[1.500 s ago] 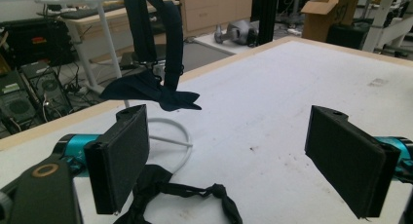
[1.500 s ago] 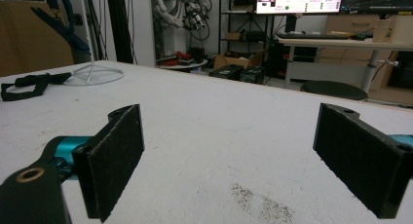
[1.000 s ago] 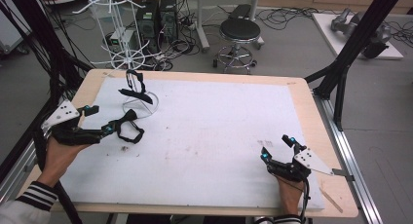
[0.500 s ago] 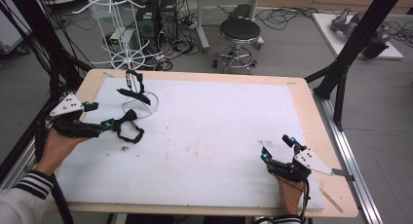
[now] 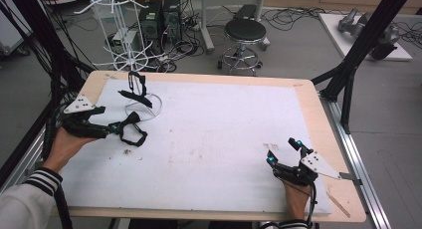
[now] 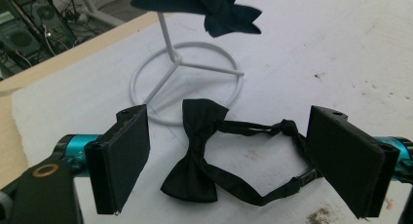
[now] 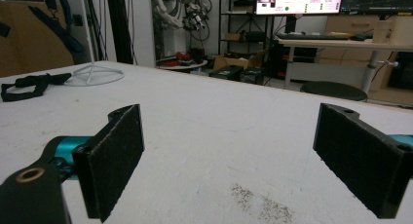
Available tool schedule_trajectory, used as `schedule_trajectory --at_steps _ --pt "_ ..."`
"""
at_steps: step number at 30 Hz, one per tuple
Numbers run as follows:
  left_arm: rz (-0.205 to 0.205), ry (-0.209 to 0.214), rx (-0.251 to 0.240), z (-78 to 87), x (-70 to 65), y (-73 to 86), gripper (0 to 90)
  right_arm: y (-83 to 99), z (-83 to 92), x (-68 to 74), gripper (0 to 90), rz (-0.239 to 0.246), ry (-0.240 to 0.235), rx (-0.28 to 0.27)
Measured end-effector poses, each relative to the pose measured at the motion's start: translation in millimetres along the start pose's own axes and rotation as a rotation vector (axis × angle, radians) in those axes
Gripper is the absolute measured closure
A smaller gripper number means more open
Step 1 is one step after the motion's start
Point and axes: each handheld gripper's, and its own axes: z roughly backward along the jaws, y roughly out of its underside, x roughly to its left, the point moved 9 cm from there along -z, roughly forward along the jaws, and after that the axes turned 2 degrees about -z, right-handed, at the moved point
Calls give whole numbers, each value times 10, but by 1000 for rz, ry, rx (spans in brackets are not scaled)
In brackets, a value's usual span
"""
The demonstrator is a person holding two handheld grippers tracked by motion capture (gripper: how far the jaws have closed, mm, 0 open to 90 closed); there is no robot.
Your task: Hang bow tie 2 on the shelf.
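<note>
Black bow tie (image 6: 204, 151) lies on the white surface (image 5: 224, 139), between the left gripper's (image 6: 229, 160) wide jaws. Right gripper (image 5: 286, 157) rests well apart, jaws wide, empty.

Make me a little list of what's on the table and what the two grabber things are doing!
table: white mat on a wooden top
bow tie: black bow tie with strap, lying flat beside the stand
stand: white wire stand with another dark bow tie hanging on it
left gripper: jaws open either side of the lying bow tie
right gripper: jaws open, over bare mat
</note>
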Motion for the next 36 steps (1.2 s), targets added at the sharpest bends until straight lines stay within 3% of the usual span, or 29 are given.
schedule_trajectory --at_steps 9,14,29,36 --pt "24 2 42 -143 88 80 172 0 -1 -1 107 1 2 0" --pt "33 19 97 -209 142 137 172 3 0 4 107 -3 1 2" --pt "76 43 189 -470 228 321 172 2 -2 2 107 -2 1 1" --pt "70 51 246 -527 245 364 176 2 -3 2 107 -2 0 2"
